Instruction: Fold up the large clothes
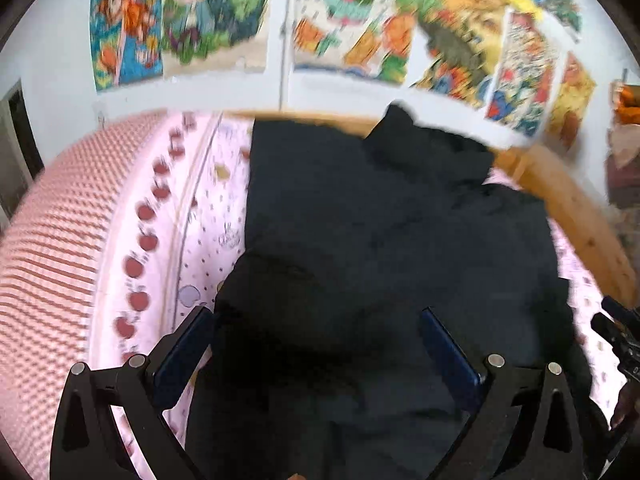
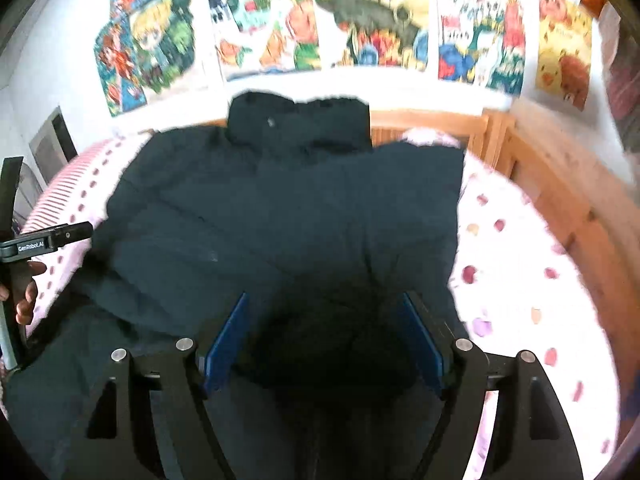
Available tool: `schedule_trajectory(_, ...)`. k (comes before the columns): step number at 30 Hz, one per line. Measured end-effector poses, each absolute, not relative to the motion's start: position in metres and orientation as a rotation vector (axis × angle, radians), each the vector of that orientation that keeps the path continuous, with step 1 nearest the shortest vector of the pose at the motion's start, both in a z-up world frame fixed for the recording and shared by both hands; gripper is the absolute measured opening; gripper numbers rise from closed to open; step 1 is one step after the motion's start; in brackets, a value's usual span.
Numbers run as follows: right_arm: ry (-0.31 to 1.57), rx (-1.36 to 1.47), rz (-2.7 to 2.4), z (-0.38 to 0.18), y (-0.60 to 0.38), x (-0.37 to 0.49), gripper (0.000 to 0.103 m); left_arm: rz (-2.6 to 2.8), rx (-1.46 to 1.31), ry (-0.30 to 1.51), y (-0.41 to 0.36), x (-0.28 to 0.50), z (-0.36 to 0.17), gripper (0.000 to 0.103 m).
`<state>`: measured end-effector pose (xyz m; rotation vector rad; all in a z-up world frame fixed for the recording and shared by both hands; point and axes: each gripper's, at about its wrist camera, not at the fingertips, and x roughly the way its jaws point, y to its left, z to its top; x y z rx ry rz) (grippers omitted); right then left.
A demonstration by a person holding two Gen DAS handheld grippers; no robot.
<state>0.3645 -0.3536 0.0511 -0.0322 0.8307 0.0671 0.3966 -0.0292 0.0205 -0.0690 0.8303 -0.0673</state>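
A large black jacket lies spread on a pink bed, its hood at the far end by the wall; it also shows in the right wrist view. My left gripper is open and hovers over the jacket's near left part, with nothing between its blue pads. My right gripper is open above the jacket's near right part, also empty. The left gripper's body shows at the left edge of the right wrist view, and the right gripper's body at the right edge of the left wrist view.
The pink sheet with apple prints covers the bed. A striped pink cover lies at the left. A wooden bed frame runs along the far and right sides. Colourful posters hang on the white wall.
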Motion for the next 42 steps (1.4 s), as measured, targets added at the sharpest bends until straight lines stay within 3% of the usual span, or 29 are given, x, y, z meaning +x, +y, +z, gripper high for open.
schedule_trajectory(8, 0.723, -0.036, 0.085, 0.125, -0.353, 0.313, 0.079, -0.084, 0.031, 0.655, -0.060, 0.297, 0.115, 0.103)
schedule_trajectory(12, 0.673, -0.045, 0.094, 0.157, -0.348, 0.276, 0.094, -0.087, 0.023, 0.595, -0.064, 0.256, 0.152, 0.103)
schedule_trajectory(22, 0.557, -0.076, 0.119, 0.232, -0.336, 0.207, 0.095, -0.072, 0.105, 0.450, -0.087, 0.181, 0.218, 0.103)
schedule_trajectory(31, 0.498, -0.122, 0.150, 0.268, -0.326, 0.205, 0.096, 0.013, 0.087, 0.433, -0.097, 0.182, 0.242, 0.103)
schedule_trajectory(42, 0.557, -0.108, 0.104, 0.263, -0.346, 0.270, 0.096, 0.030, 0.017, 0.490, -0.110, 0.250, 0.246, 0.103)
